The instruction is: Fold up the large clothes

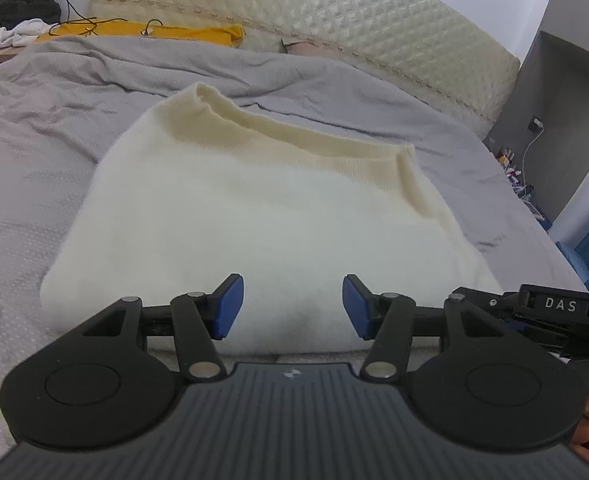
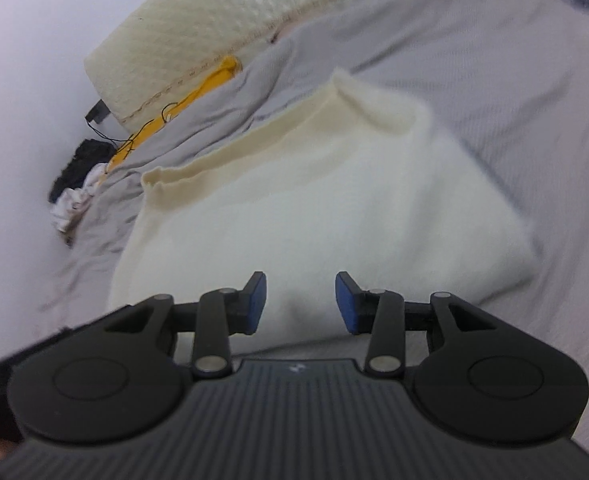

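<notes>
**Both grippers free above the folded sweater**

The left gripper (image 1: 293,306) stands wide and empty; the right gripper (image 2: 300,303) stands narrower, also empty. I see the cream sweater (image 1: 254,216) lying folded near the bed's near edge, on the grey bedding (image 1: 46,128), ribbed hem toward the headboard (image 1: 334,12). I judge the fold nearly complete; press the layers flat and square the edges. The yellow cloth (image 1: 174,34) and black cable (image 1: 82,24) lie well apart at the bed's head.

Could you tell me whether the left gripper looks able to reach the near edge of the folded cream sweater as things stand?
Probably yes. The left gripper is open and empty, pointing at the cream sweater on the grey bedcover, and nothing lies between its fingers and the sweater's near edge.
</notes>
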Demonstrator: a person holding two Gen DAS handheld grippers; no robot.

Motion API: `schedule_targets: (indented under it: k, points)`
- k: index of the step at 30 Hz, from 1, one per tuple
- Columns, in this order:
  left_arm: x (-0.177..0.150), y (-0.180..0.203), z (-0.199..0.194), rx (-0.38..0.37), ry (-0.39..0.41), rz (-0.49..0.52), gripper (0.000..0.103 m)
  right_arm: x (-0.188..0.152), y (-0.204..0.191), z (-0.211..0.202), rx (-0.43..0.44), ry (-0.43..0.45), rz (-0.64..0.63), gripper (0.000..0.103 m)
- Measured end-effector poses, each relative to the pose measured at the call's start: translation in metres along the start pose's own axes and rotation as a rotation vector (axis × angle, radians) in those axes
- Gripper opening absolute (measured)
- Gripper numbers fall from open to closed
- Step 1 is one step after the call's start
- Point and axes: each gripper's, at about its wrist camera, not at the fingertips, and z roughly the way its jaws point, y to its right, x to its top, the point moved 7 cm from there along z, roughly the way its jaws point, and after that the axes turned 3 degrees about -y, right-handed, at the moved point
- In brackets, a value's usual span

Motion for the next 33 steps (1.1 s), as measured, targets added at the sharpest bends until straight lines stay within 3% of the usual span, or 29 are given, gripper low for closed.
schedule_targets:
  k: [5, 7, 9, 12, 16, 20, 24, 29, 33]
  points:
    - [0.001, -0.006, 0.014, 0.017, -0.043, -0.007, 0.066, -0.005, 0.010, 0.012, 0.026, -0.044, 0.104, 0.047]
    - [-0.001, -0.008, 0.020, 0.037, -0.073, -0.008, 0.067, -0.009, 0.011, 0.015, 0.059, -0.073, 0.137, 0.062]
    - [-0.002, -0.011, 0.025, 0.044, -0.092, -0.020, 0.069, -0.010, 0.011, 0.017, 0.091, -0.086, 0.160, 0.070]
    - [0.000, -0.018, 0.031, 0.018, -0.109, -0.060, 0.077, -0.009, 0.013, 0.022, 0.138, -0.094, 0.210, 0.084]
    - [0.003, -0.023, 0.034, -0.022, -0.108, -0.110, 0.079, -0.007, 0.024, 0.031, 0.180, -0.105, 0.310, 0.089]
    - [0.003, -0.015, 0.030, -0.125, -0.116, -0.142, 0.086, -0.007, 0.032, 0.038, 0.267, -0.112, 0.452, 0.102]
    - [-0.002, -0.012, 0.038, -0.164, -0.161, -0.182, 0.086, -0.014, 0.034, 0.038, 0.291, -0.130, 0.526, 0.103]
    - [-0.002, -0.013, 0.042, -0.175, -0.175, -0.216, 0.086, -0.040, 0.041, 0.050, 0.309, -0.245, 0.652, 0.103]
    - [-0.006, -0.019, 0.050, -0.225, -0.214, -0.307, 0.086, -0.032, 0.051, 0.053, 0.300, -0.175, 0.698, 0.100]
